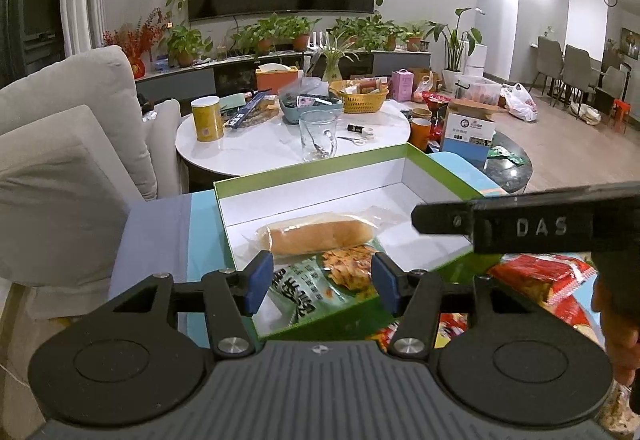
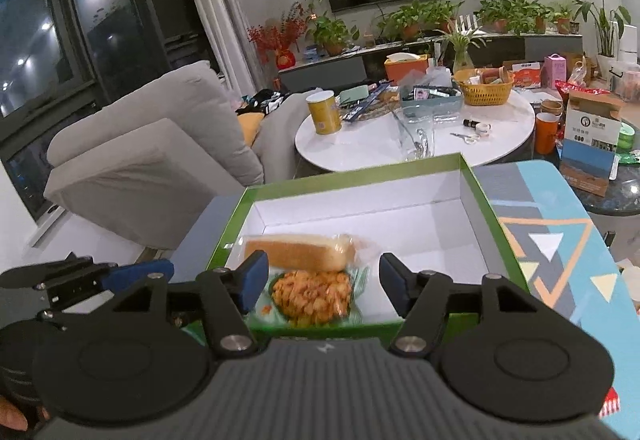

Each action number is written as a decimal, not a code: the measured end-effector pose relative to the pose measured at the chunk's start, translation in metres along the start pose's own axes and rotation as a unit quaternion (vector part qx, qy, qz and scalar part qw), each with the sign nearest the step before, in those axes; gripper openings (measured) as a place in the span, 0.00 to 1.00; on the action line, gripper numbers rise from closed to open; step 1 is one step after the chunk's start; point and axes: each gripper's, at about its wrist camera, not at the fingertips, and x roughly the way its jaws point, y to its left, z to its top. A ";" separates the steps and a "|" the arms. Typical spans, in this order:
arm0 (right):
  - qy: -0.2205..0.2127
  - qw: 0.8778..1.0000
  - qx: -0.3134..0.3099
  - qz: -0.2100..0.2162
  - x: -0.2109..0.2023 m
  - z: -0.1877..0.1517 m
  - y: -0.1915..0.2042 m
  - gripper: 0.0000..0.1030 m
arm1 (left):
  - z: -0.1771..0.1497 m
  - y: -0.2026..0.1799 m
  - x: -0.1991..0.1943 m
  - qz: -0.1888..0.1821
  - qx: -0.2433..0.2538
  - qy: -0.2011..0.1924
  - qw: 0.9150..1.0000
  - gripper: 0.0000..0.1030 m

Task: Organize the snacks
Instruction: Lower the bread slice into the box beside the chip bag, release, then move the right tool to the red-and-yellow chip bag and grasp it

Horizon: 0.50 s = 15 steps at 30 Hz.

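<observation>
A green box with a white inside (image 1: 312, 176) (image 2: 360, 168) stands on a patterned blue table. In it lie a wrapped bread roll (image 1: 316, 236) (image 2: 300, 252) and a green snack bag with orange crisps (image 1: 320, 280) (image 2: 310, 294). My left gripper (image 1: 320, 286) is open above the green bag at the box's near edge, holding nothing. My right gripper (image 2: 320, 282) is open above the same bag, empty. The right gripper's body shows at the right of the left wrist view (image 1: 520, 224); the left gripper's fingers show at the left of the right wrist view (image 2: 136, 272).
Red snack packets (image 1: 540, 276) lie right of the box. Beyond is a round white table (image 1: 280, 148) with a yellow can (image 1: 206, 118), a glass jug (image 1: 318, 134) and a yellow basket (image 1: 364, 96). A grey sofa (image 1: 72, 144) stands left.
</observation>
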 end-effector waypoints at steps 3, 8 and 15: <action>0.016 1.000 -0.002 0.005 0.002 -0.008 0.001 0.47 | -0.006 -0.004 -0.008 0.007 0.000 0.007 1.000 0.51; 0.032 0.999 0.003 -0.003 0.007 -0.021 0.002 0.47 | -0.019 -0.005 -0.021 0.017 -0.001 0.015 1.000 0.51; 0.060 0.998 0.006 -0.009 0.019 -0.035 0.008 0.47 | -0.033 0.001 -0.036 0.031 -0.015 0.023 0.999 0.51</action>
